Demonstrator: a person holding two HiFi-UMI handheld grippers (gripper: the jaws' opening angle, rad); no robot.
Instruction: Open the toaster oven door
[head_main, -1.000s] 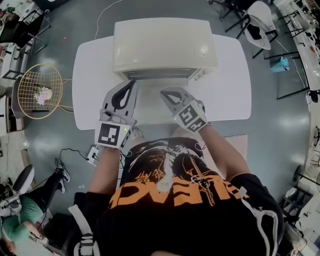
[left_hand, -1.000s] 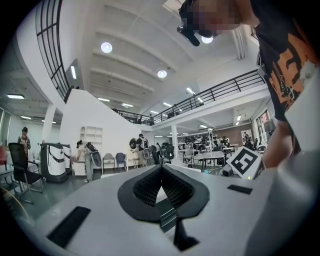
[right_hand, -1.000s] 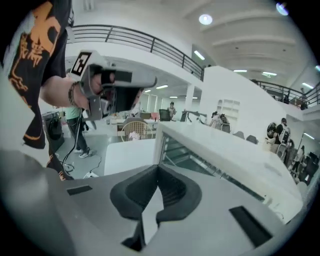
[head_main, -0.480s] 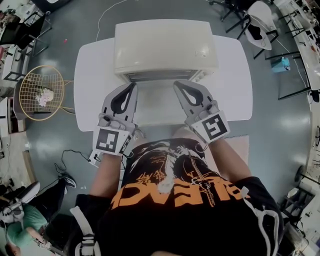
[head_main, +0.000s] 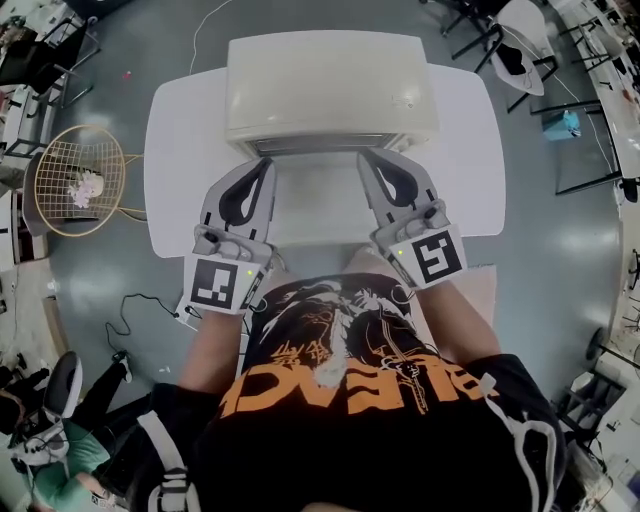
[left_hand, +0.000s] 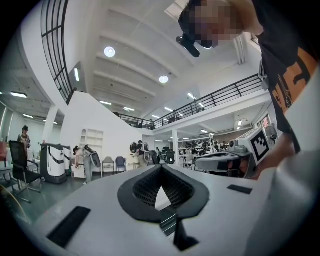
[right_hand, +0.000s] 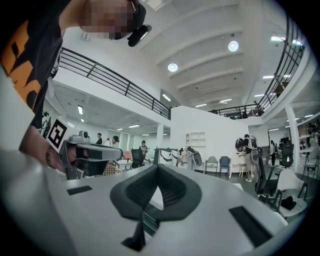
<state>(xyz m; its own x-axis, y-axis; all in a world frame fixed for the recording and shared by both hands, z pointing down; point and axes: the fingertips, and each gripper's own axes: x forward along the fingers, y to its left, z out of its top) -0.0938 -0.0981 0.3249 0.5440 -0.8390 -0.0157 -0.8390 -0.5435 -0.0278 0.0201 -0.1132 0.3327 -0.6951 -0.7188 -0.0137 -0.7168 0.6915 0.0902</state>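
Toaster oven (head_main: 330, 90) at the bench's (head_main: 185, 150) far edge; left tongs (head_main: 266, 165) and right tongs (head_main: 365, 157), both closed and empty, level at its front.

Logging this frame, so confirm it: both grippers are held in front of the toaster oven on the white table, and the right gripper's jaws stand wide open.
Not quite: the right gripper has its jaws shut, nothing between them, as the right gripper view shows. The rest holds: it and the left gripper are held in front of the toaster oven on the white table.
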